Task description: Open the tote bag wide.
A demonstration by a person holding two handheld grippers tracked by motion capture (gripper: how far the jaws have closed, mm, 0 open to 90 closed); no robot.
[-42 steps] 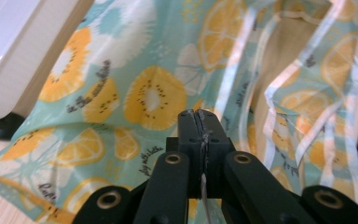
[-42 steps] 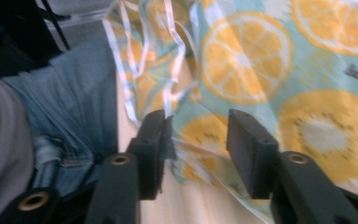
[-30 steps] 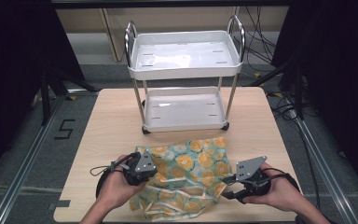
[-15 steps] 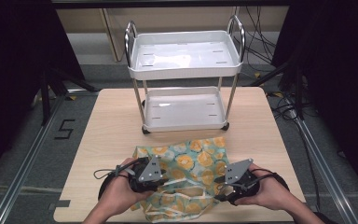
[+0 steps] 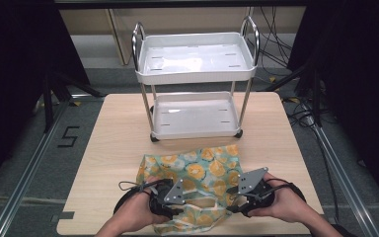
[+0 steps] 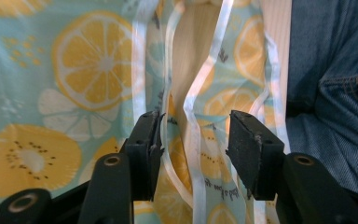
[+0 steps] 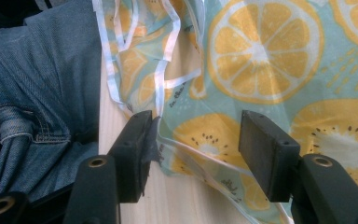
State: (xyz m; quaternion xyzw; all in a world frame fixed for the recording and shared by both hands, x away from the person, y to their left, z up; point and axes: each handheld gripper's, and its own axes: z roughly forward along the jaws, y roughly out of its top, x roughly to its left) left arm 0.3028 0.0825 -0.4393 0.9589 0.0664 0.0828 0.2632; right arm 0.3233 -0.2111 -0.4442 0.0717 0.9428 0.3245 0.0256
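From the high view we see one table (image 5: 108, 148) with one white cart (image 5: 195, 64) standing at its far middle, two shelves, both bare. Near us lies one fruit-print cloth (image 5: 202, 168), spread flat toward the cart and bunched along the near edge, where our two hands work it. Our left gripper (image 5: 170, 207) sits at the cloth's near left part and our right gripper (image 5: 234, 202) at its near right part, the two turned toward each other; we judge they are set so to catch the loose near hem from both ends and tidy or fold it.

In the left gripper view the two black jaws stand apart, and they have just been opening. White-edged hems of the cloth (image 6: 74, 84) run up between them, but the pads do not press on anything, so we hold nothing here. A strip of bare table shows through a gap in the folds, and blue denim trousers (image 6: 335, 70) at the right.

In the right gripper view the jaws are likewise spread, with the cloth (image 7: 261, 51) lying flat beneath and between them, its near corner over the table's edge strip. Neither pad pinches it. The denim trousers (image 7: 42, 84) show at the left. We judge both grippers are poised to choose a fresh hold on the hem.
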